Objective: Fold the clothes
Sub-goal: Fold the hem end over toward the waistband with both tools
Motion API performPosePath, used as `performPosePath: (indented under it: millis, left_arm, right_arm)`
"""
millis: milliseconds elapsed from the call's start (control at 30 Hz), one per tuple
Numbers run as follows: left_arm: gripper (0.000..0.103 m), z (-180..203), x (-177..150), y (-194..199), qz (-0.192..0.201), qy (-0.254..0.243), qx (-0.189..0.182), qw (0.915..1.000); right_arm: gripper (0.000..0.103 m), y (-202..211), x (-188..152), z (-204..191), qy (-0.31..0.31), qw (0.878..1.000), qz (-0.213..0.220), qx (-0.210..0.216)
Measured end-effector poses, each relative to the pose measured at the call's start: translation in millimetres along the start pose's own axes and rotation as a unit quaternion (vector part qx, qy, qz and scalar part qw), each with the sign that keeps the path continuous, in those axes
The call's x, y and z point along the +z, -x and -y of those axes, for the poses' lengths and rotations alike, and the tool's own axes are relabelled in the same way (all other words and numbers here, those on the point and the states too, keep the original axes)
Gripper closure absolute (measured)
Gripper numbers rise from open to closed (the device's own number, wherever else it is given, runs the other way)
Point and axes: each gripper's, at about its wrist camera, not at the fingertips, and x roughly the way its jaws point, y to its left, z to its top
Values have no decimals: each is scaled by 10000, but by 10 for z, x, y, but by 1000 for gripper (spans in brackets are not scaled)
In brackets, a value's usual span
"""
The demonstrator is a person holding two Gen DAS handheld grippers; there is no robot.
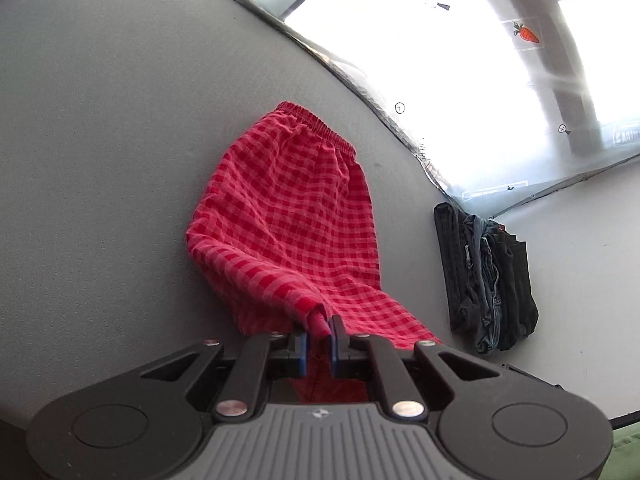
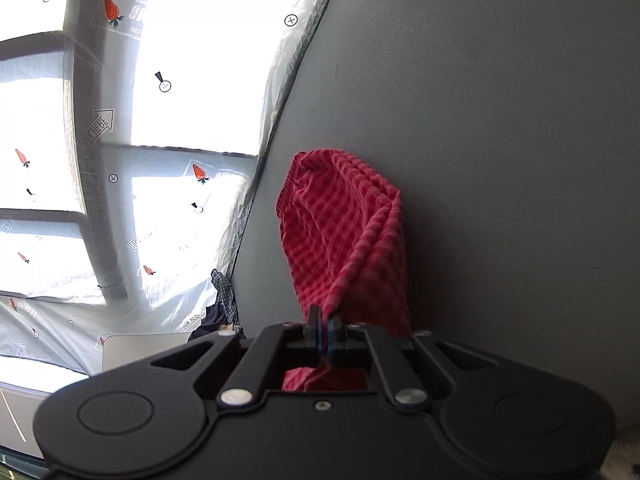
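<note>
Shorts [image 1: 288, 216] red gingham, elastic waistband, draped | left tongs [image 1: 319, 330], right tongs [image 2: 325, 326] each pinching fabric

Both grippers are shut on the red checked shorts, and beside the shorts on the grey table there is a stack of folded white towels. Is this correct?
Not quite. The left gripper and right gripper are both shut on the red checked shorts, but the stack on the grey table is dark folded clothes, black and denim blue, not white towels. The left wrist view shows it.

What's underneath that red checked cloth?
The red checked shorts lie on the grey table, whose bare surface surrounds them. Anything directly beneath is covered. Both grippers' jaws pinch the near edge.
</note>
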Motion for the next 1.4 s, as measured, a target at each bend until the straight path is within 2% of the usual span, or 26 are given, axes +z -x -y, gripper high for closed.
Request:
performPosePath:
  millis: [300, 433, 600, 767, 800, 867, 967, 1133, 1267, 1400]
  left_arm:
    - [93, 12, 513, -249, 193, 39, -61, 9998]
    - [93, -18, 792, -439, 242, 49, 4, 9997]
    - [93, -168, 1256, -776, 327, 287, 65, 9990]
    - [91, -359, 1721, -1202, 306, 467, 492, 9972]
    - [89, -396, 1813, -1286, 300, 500, 583, 9966]
    - [85, -465, 1964, -1413, 308, 556, 702, 9955]
    - [77, -541, 2041, -1417, 405, 575, 627, 9955]
    - [73, -581, 2034, -1229, 690, 378, 689, 9945]
    - [73, -532, 1986, -1157, 623, -11, 634, 9960]
    - [70, -431, 1876, -1317, 313, -343, 606, 9971]
  right_arm:
    - [100, -344, 424, -108, -336, 9991, 69, 266]
    - [100, -658, 714, -222, -368, 9989, 34, 277]
    - [99, -1195, 1139, -319, -487, 9986, -66, 185]
    - [88, -1707, 1570, -282, -907, 9958, -7, 83]
    - [83, -1780, 1652, -266, -948, 9955, 40, 66]
    - [82, -1840, 1746, -253, -927, 9956, 102, 4]
    - [81, -1850, 1801, -308, -544, 9981, 200, -217]
    - [82, -1790, 1722, -513, 588, 9951, 278, -751]
    - [84, -1812, 1661, -497, 619, 9945, 212, -818]
    - [84, -1837, 1603, -468, 597, 9944, 143, -862]
